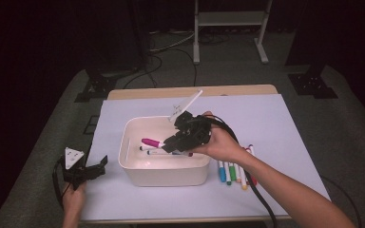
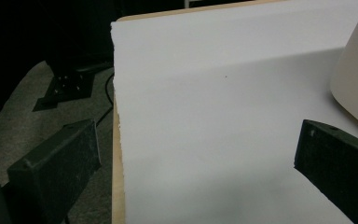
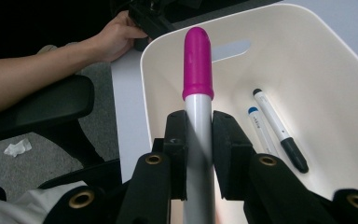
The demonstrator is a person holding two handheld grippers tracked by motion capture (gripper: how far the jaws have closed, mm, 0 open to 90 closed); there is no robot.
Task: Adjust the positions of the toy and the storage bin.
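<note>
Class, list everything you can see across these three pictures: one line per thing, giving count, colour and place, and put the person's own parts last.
Bin: one, cream, middle of the white sheet.
Magenta-capped marker: one, white barrel, clamped in the right gripper over the bin.
Markers in the bin: two, white, one with a black cap and one with blue, lying on its floor.
Loose markers: several, blue, green, orange and red among them, on the sheet right of the bin.
White sheet: one, covering the wooden table.
Metal stand: one, pale, on the floor beyond the table.
Left gripper: black, jaws apart, at the sheet's left edge.
Right gripper: black, over the bin.
</note>
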